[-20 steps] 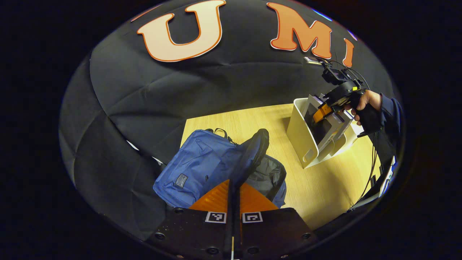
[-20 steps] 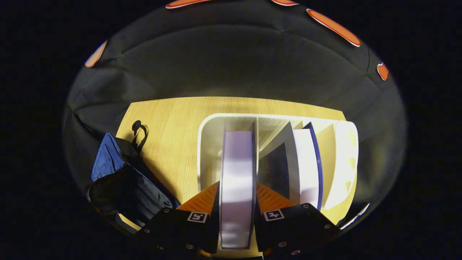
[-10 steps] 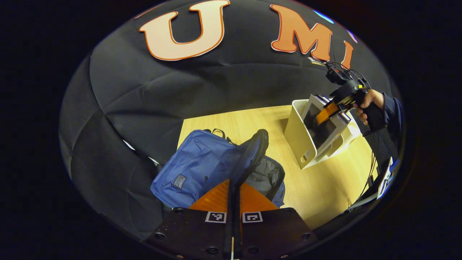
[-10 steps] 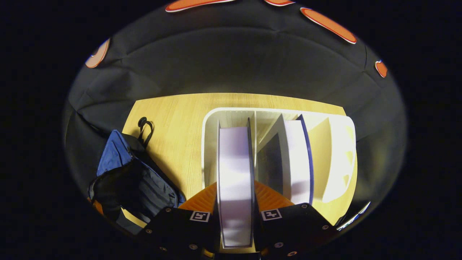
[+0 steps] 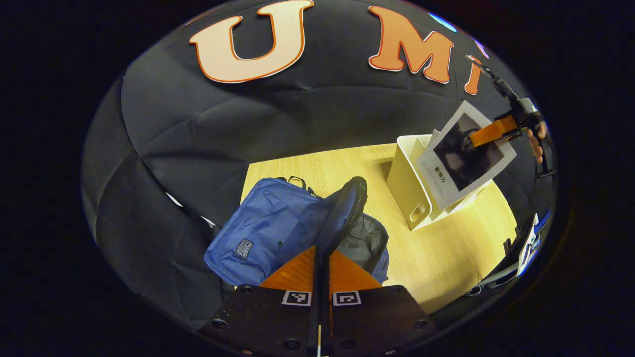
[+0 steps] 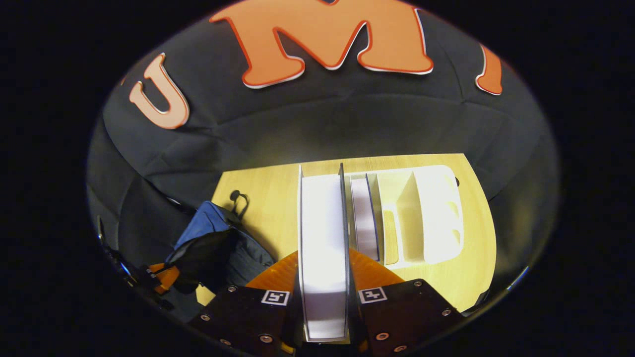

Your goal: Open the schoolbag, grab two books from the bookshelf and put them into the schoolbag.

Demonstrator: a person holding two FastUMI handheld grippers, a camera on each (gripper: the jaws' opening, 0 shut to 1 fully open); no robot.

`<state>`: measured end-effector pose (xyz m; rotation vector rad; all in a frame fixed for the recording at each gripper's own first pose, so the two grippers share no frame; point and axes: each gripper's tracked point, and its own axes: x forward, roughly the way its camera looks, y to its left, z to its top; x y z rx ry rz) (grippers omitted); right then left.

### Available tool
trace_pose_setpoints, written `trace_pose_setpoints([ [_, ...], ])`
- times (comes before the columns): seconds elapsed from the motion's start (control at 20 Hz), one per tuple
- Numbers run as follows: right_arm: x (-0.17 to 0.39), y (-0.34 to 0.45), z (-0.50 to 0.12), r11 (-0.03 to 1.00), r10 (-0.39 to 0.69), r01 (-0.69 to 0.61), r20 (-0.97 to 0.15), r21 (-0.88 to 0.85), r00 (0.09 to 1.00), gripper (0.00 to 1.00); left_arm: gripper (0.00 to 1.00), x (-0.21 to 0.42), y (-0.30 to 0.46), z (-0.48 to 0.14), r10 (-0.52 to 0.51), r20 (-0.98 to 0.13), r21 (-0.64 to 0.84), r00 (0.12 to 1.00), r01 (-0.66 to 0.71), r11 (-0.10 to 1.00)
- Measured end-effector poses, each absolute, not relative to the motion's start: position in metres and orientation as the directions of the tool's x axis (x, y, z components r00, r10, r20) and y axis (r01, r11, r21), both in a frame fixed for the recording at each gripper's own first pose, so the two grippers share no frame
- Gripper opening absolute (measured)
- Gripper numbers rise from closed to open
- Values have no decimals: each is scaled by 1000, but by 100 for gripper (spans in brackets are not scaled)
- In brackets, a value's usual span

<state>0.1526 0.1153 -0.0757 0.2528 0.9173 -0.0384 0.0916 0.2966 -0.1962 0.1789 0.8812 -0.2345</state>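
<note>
One book (image 6: 323, 258) now lifted clear of bookshelf (image 6: 431, 218) – right gripper (image 6: 323, 292) clamped on it, left gripper (image 5: 320, 277) pinching schoolbag (image 5: 278, 228) flap

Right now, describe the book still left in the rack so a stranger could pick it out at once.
Start at the wooden table and find the white rack on it. The book stands upright in a slot at the rack's left end, white page edges showing, with a dark blue cover. Unlike the other book, which the right tool grips above the rack, nothing holds it.
</note>
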Motion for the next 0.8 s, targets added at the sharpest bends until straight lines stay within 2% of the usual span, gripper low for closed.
trace_pose_setpoints([
  [0.3, 111, 148, -37, 920, 221, 88, -690, 382, 689, 35, 2, 93, 299, -189, -117, -781, 75, 613, 279, 957],
  [0.4, 100, 173, -48, 887, 285, 79, -674, 454, 682, 35, 0, 94, 299, -187, -113, -783, 77, 612, 276, 958],
  [0.6, 70, 218, -103, 841, 373, 100, -704, 532, 604, 35, 2, 99, 302, -185, -111, -788, 73, 606, 272, 960],
  [0.8, 60, 271, -130, 731, 496, 121, -645, 671, 581, 35, 0, 102, 305, -183, -113, -796, 56, 594, 259, 964],
])
